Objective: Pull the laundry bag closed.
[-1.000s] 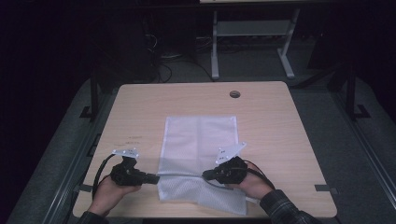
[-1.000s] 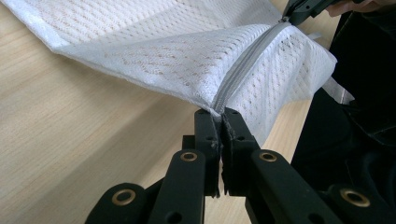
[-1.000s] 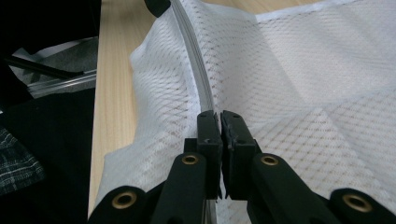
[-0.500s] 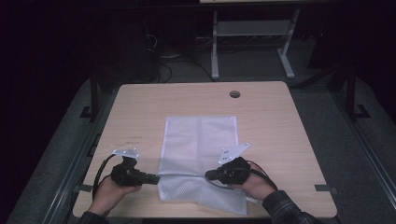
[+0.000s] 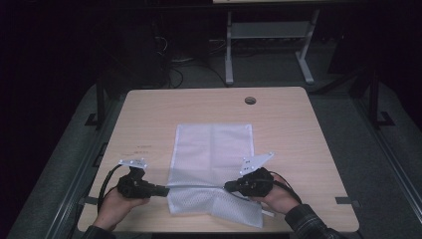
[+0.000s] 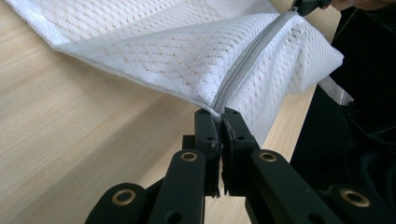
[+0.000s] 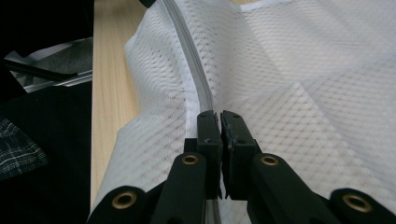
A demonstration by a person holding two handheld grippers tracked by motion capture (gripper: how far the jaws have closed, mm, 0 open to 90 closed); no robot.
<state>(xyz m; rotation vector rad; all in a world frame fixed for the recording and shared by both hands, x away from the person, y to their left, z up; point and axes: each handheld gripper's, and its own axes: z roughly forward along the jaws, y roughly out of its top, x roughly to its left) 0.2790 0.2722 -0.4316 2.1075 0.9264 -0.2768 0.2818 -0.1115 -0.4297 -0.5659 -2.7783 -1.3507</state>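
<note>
You hold a white mesh bag (image 5: pixel 213 164) stretched between both tools near your edge of the wooden table (image 5: pixel 298 129), and little separates this moment from the one a second back. Your left gripper (image 5: pixel 166 190) is clamped on the bag's left edge, right where the grey zipper (image 6: pixel 250 60) ends; in the left gripper view the jaws meet with the seam pinched between them. Your right gripper (image 5: pixel 228 187) is likewise clenched on the zipper line farther along, its jaws closed over the fabric in the right gripper view, with the zipper running away from the tips towards the bag's far side.

Against the earlier high views, the bag lies in the same place: its far half flat on the middle of the table, its near part lifted and drawn taut along the zipper between the two grippers, a near corner reaching almost to the table's front edge. Your left hand (image 5: pixel 115 204) has kept its spot. Your right hand (image 5: pixel 278 194) has shifted only slightly, and the grey plate on top of its gripper shows at a slightly different angle. Both grips are unchanged.
</note>
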